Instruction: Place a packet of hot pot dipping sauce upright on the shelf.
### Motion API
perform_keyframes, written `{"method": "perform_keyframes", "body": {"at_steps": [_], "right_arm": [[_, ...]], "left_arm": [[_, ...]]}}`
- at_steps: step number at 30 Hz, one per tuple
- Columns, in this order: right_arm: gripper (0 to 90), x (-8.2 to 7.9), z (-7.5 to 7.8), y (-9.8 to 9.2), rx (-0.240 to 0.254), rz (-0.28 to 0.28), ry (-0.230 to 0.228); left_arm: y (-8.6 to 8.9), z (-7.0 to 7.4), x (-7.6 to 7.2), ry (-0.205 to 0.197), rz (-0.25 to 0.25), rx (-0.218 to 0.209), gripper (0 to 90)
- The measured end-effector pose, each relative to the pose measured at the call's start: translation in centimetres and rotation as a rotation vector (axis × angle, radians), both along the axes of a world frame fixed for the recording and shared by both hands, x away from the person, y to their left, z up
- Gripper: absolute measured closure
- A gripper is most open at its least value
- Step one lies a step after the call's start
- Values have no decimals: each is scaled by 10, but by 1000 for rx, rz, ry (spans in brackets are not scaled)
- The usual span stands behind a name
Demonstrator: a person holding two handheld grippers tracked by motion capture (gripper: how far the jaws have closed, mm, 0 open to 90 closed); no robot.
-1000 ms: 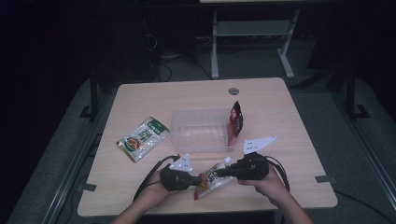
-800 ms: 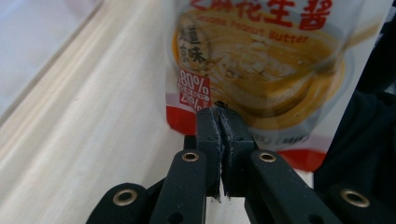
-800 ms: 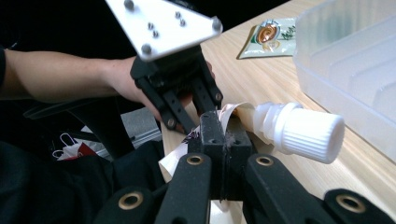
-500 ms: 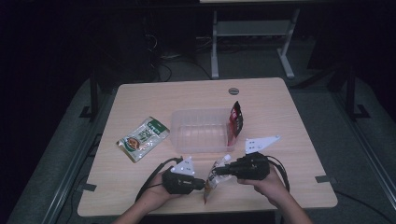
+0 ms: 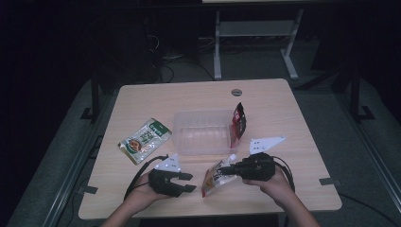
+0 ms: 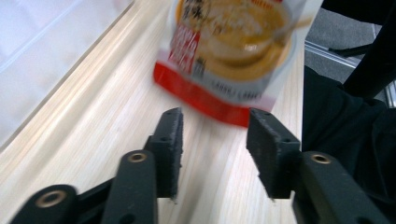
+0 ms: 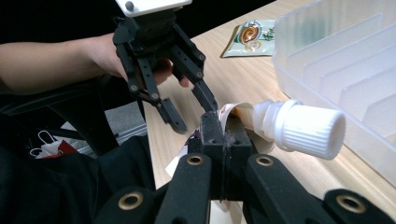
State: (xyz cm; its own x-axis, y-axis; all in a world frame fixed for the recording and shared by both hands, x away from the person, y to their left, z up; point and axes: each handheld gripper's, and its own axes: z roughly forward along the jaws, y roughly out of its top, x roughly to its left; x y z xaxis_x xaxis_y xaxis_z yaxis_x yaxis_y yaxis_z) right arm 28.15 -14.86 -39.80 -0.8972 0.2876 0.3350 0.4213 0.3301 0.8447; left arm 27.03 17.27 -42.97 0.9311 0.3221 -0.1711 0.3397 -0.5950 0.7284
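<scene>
A spouted food pouch (image 5: pixel 213 178) with a white cap (image 7: pixel 303 128) hangs by its top edge from my right gripper (image 5: pixel 228 169), which is shut on it just beside the spout (image 7: pixel 224 135). The pouch's red bottom edge (image 6: pixel 233 56) hangs just over the table in front of my left gripper (image 6: pixel 215 140). That left gripper (image 5: pixel 185 182) sits a short way left of the pouch, apart from it. Its jaws have just been opening and nothing is between them. In the right gripper view the left gripper (image 7: pixel 189 114) faces the pouch with its fingers spread.
A clear ribbed plastic container (image 5: pixel 203 132) stands mid-table with a dark red pouch (image 5: pixel 239 120) upright at its right end. A green snack pouch (image 5: pixel 144 139) lies flat to its left. A round grommet (image 5: pixel 236 92) sits near the far edge. The table's front edge is near my hands.
My left gripper has let go of the pouch's lower end, opened, and drawn back to the left. The right gripper still holds the pouch in about the same place.
</scene>
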Motion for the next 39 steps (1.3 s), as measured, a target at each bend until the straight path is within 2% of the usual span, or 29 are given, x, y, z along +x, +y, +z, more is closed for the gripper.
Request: {"method": "perform_keyframes", "body": {"at_steps": [4, 6, 8, 14, 18, 27, 33, 34, 39], "right_arm": [[896, 1, 6, -3, -3, -15, -14], [896, 3, 10, -3, 8, -22, -24], [896, 4, 16, -2, -2, -22, -30], [896, 12, 30, 2, 1, -19, -48], [896, 18, 38, 4, 10, -21, -70], [896, 35, 54, 13, 29, -22, -97], [896, 49, 62, 20, 27, -22, -112], [896, 51, 63, 21, 27, -24, -112], [896, 61, 70, 26, 29, -30, -126]], "left_arm": [[12, 4, 0, -1, 7, 27, 466], [18, 5, 0, -1, 12, 32, 434], [23, 4, -1, 1, 24, 28, 403], [35, -3, -7, 46, 38, 14, 324], [36, -7, -6, 40, 32, 42, 280], [38, -9, -3, 28, 50, 32, 203], [36, -10, -3, 30, 46, 42, 169], [37, -9, -3, 24, 35, 56, 165], [36, -10, -2, 25, 30, 58, 138]]}}
